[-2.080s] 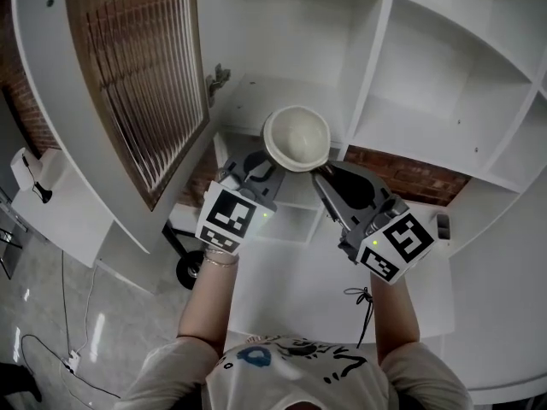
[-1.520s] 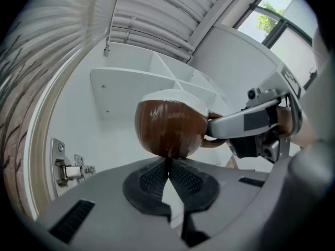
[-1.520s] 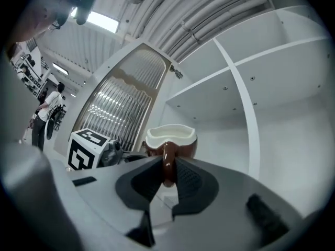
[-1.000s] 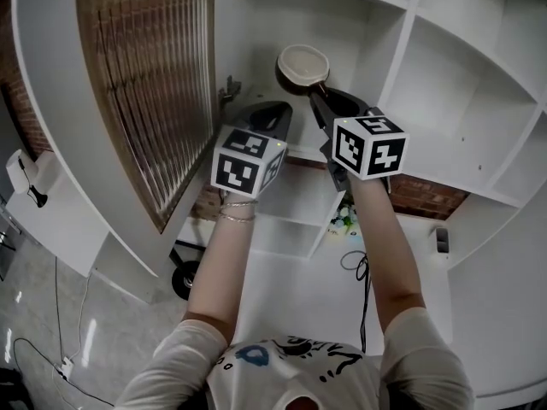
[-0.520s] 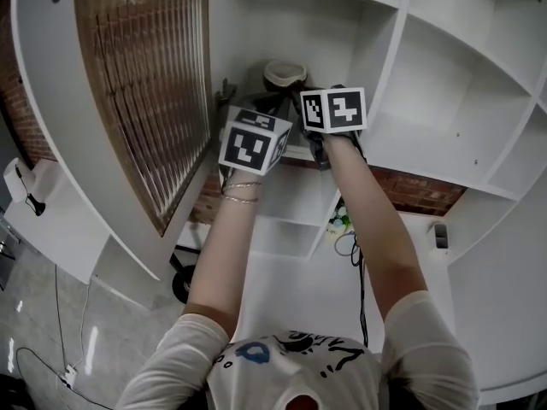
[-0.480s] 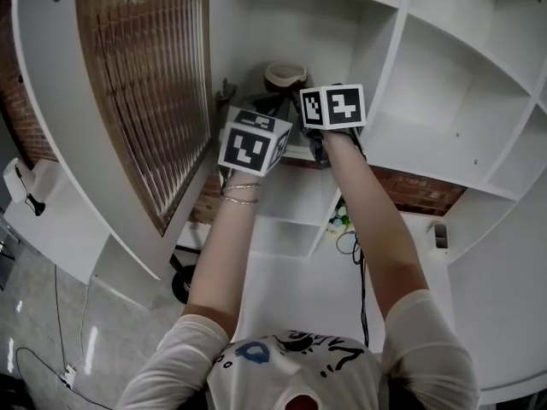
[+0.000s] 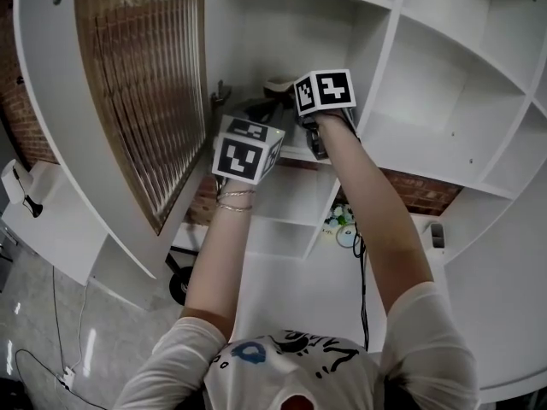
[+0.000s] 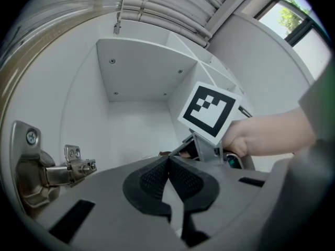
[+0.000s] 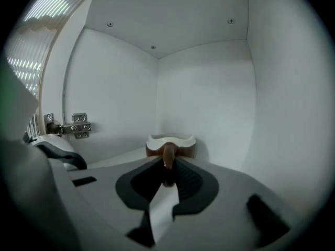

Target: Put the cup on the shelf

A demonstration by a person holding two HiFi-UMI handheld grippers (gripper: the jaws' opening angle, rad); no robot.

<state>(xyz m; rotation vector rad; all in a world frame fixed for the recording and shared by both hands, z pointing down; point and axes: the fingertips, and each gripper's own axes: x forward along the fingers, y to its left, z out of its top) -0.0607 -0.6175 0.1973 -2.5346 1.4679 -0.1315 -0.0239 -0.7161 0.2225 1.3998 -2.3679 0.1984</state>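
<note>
A cup [image 9: 170, 142], brown outside with a white rim, stands upright deep in the back corner of a white shelf compartment [image 9: 125, 93]. My right gripper [image 9: 167, 165] is shut on its brown handle [image 9: 168, 158], which sticks out between the pads. Whether the cup's base rests on the shelf floor I cannot tell. In the head view the cup [image 7: 277, 84] shows just beyond the right gripper [image 7: 292, 101], mostly hidden by its marker cube. My left gripper [image 8: 168, 164] hangs shut and empty at the compartment's left mouth, beside the right gripper's cube [image 8: 209, 111].
A slatted brown cabinet door [image 7: 137, 84] hangs open at the left, and its metal hinge [image 8: 49, 169] sits close to the left gripper. White dividers [image 7: 380, 58] wall the compartment. Lower shelves hold small items [image 7: 344, 220] and a cable.
Both grippers have risen and reached forward into the upper compartment. The cup has travelled with the right gripper from in front of the shelf to the compartment's back.
</note>
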